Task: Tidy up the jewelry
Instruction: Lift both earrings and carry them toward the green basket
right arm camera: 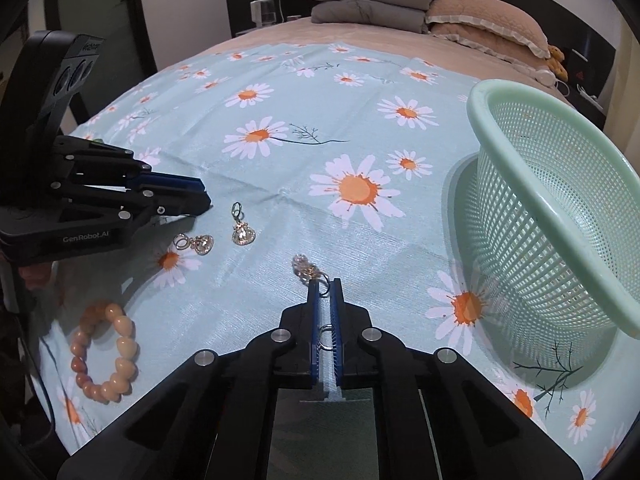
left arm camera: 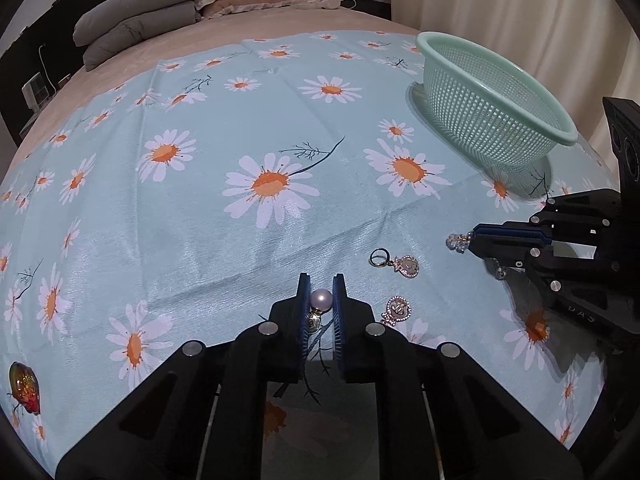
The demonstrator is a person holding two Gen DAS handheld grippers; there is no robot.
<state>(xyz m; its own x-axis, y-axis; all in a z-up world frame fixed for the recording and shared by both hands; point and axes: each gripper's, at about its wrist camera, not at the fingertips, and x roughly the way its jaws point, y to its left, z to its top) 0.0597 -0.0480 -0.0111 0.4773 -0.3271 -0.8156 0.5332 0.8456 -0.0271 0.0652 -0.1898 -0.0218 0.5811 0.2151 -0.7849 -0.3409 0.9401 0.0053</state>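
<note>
On the daisy cloth, the left gripper pinched a pearl earring; the right gripper clamped a crystal earring. Two charms lay between them, the green basket near the cloth's right edge.

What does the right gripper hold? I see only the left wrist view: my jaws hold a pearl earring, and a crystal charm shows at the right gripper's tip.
Observer: The right gripper has its jaws closed on a metal ring; the crystal charm sticks out in front.
Operator: Is there any jewelry that my view misses?
Observer: Yes. A beaded bracelet lies on the daisy cloth, beside the left gripper, on the near side.
</note>
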